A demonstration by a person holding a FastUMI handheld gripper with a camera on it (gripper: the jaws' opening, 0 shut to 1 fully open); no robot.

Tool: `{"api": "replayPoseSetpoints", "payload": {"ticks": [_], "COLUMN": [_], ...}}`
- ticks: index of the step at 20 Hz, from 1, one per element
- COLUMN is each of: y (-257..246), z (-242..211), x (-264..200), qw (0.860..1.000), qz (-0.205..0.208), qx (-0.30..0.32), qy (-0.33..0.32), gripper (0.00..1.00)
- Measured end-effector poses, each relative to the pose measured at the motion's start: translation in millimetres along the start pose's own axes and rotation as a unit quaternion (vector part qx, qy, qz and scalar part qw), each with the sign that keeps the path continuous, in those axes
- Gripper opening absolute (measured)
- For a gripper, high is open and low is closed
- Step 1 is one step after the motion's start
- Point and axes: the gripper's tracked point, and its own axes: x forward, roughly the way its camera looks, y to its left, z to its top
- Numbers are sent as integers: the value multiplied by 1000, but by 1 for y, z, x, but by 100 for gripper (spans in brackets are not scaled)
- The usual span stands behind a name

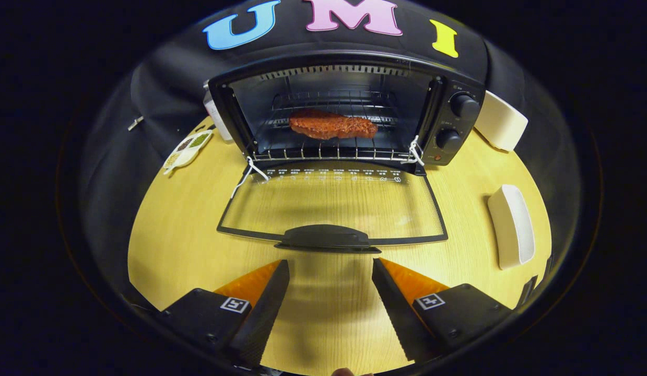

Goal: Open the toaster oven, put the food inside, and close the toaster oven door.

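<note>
On my feed, left to right: a small white divided dish (187,149) with green and brown fillings sits at the far left edge of the wooden table (172,250), next to the toaster oven (344,104). A white container (214,112) is partly hidden behind the oven's left corner. Oven door (331,203) is fully down, lying flat toward me, white string tied at both hinges. The food (331,125), a reddish-brown steak-like piece, rests on the wire rack (328,151) inside the cavity. Door handle (326,237) is just ahead of my fingertips, not touching. Gripper (331,266) is spread wide, nothing between the fingers, only bare table. Two knobs on the oven's right panel. Right of the oven: one white rounded object (501,125) near the panel, another (511,227) nearer me, well apart from the door.
</note>
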Motion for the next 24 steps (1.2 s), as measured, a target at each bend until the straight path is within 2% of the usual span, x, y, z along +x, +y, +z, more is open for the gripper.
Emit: {"api": "replayPoseSetpoints", "payload": {"ticks": [6,11,24], "y": [6,2,6], "z": [-10,-5,16], "x": [24,29,-11], "qw": [999,998,998], "qz": [-18,-45,-27], "qx": [12,20,29], "qy": [31,29,-40], "gripper": [99,98,98]}}
